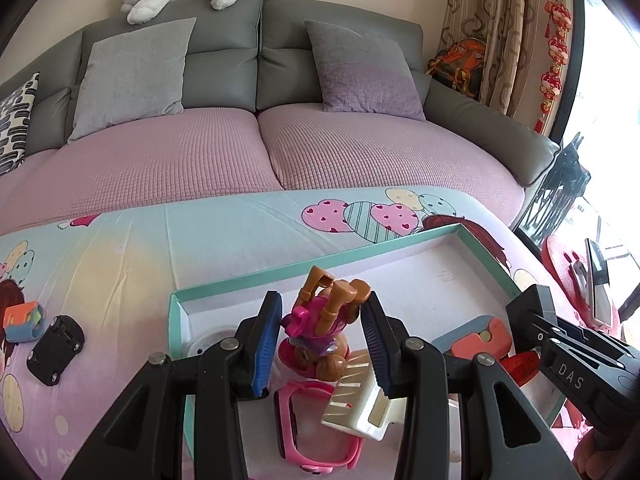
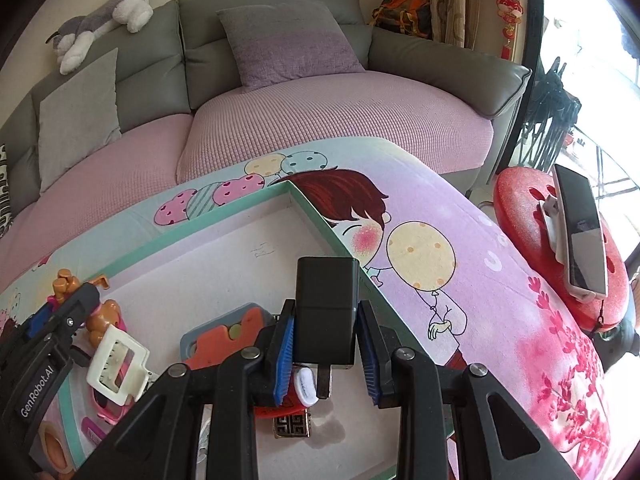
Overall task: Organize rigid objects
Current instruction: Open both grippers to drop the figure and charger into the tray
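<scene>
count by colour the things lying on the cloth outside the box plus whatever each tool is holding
black: 2, a toy car on the cloth and a charger in the right tool
orange and blue: 1, a small toy on the cloth
pink and brown: 1, a pup figure in the left tool
total: 4

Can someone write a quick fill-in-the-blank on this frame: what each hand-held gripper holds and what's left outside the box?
1. The left hand-held gripper holds a pink and brown toy ____.
2. The right hand-held gripper grips a black ____.
3. The black toy car lies ____ the shallow teal-rimmed box.

Missing: figure; charger plug; outside
</scene>
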`<action>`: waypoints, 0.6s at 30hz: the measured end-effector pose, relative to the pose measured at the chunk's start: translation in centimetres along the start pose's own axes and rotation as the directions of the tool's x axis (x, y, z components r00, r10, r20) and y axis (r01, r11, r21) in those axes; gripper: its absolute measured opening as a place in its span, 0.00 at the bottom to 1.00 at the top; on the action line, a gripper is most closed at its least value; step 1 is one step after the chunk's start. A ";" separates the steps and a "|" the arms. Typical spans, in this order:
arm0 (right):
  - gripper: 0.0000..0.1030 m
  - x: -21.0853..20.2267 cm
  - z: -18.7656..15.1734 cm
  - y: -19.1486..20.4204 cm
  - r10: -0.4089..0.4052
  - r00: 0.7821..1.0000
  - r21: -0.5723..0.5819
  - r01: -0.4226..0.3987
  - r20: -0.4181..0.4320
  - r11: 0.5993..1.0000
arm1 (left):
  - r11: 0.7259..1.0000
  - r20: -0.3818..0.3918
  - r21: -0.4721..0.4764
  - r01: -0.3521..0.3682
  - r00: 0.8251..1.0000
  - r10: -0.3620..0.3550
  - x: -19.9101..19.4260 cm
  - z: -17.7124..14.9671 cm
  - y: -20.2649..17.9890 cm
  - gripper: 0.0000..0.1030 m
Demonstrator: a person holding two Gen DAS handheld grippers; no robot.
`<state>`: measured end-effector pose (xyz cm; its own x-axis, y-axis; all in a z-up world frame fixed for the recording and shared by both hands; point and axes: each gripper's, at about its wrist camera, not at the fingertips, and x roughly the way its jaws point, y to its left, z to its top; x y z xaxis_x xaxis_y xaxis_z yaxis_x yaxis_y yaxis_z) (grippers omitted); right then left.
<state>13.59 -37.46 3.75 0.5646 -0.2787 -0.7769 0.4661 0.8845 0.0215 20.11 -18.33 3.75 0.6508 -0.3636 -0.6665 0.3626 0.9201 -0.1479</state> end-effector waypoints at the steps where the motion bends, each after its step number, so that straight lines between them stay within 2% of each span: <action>1: 0.30 0.1 -0.1 0.0 -0.001 1.000 -0.003 0.001 -0.007 1.000 | 1.000 -0.008 -0.006 0.003 1.000 -0.003 0.1 -0.1 0.0 0.41; 4: 0.30 0.3 -0.2 -0.1 -0.003 1.000 0.003 0.003 -0.020 1.000 | 1.000 -0.020 0.002 -0.002 1.000 0.003 0.2 -0.3 -0.2 0.43; 6: 0.30 0.1 -0.2 -0.2 0.000 1.000 0.005 0.000 -0.020 1.000 | 1.000 -0.029 0.004 -0.003 1.000 0.003 0.2 -0.3 -0.2 0.52; 9: 0.30 -0.1 0.0 0.0 -0.002 1.000 -0.004 0.002 -0.017 1.000 | 1.000 -0.043 0.002 -0.009 0.999 0.009 0.2 -0.3 -0.2 0.54; 11: 0.35 -0.4 0.0 0.1 -0.001 1.000 -0.009 0.001 -0.016 1.000 | 1.000 -0.050 0.003 -0.014 0.999 0.014 0.1 -0.3 -0.2 0.55; 13: 0.46 -0.8 0.1 0.1 0.002 1.000 -0.010 -0.002 -0.006 1.000 | 1.000 -0.052 0.003 -0.023 0.998 0.023 -0.1 -0.2 -0.1 0.59; 18: 0.47 -2.3 0.7 0.5 0.035 0.999 -0.009 -0.034 0.036 0.999 | 0.999 -0.039 -0.017 -0.033 0.999 0.032 -1.4 0.3 0.6 0.61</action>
<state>12.97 -36.60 5.98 0.6044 -0.2609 -0.7527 0.4403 0.8969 0.0426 19.60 -17.31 4.83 0.6356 -0.3278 -0.6989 0.3297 0.9339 -0.1382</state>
